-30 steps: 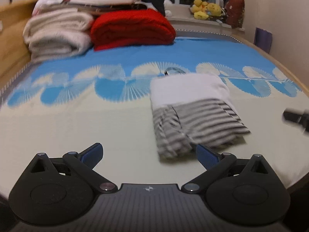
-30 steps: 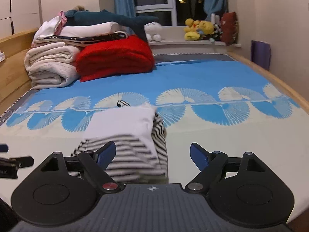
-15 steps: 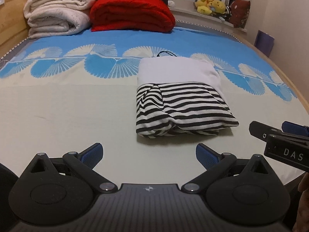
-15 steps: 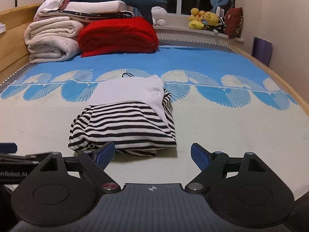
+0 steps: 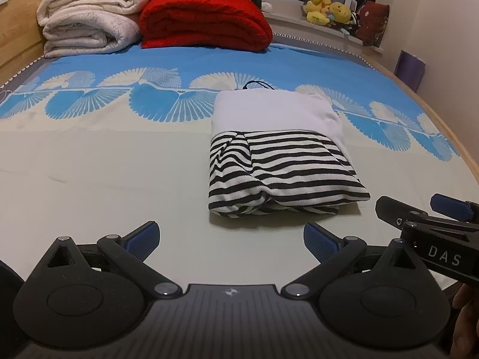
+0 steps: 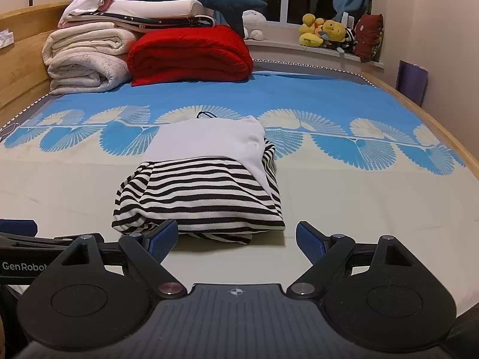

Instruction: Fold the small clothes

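The bed (image 5: 89, 185) is carrying everything here, and near the middle of its pale part the striped shirt (image 5: 278, 167) is lying as a compact folded bundle, its white half toward the blue band of the bedspread and its striped half toward the cameras. Judging from that neat block, the folding of this piece is looking finished or nearly so; at most a loose striped edge along the near side is still sticking out and could want tucking. Far behind the shirt, the red blanket (image 6: 191, 53) and the stacked white blankets (image 6: 86, 59) are sitting untouched at the head of the bed. The left claw (image 5: 230, 239) is hanging wide apart and empty on the near side of the shirt, slightly to its left; the right claw (image 6: 236, 236) is likewise spread and holding nothing, its left finger just in front of the shirt's near edge. Compared with a second ago, both claws are sitting further back from the shirt and more level, and the bundle itself is lying unchanged.
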The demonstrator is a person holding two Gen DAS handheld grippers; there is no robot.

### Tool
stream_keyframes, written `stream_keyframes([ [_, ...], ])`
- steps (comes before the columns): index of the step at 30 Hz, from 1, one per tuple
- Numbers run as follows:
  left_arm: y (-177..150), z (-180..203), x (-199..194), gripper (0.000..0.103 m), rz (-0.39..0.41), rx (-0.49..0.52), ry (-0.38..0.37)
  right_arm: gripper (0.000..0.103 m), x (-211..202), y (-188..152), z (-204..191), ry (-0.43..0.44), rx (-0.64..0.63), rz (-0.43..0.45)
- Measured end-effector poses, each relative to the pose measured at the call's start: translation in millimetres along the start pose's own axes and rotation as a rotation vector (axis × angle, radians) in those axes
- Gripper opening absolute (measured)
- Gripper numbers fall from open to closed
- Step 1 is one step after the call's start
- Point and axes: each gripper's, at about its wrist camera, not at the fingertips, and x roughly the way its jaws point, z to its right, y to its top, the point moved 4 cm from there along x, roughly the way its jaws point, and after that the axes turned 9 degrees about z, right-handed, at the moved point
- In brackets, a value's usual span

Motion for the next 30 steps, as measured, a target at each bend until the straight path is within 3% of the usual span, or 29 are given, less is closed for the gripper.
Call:
stream_keyframes([
  [30,0.2,0.3,1.6,0.102,0.004,0.0,-0.004,0.087,1.2,0.6,2.3,-0.008,0.009,-0.009],
])
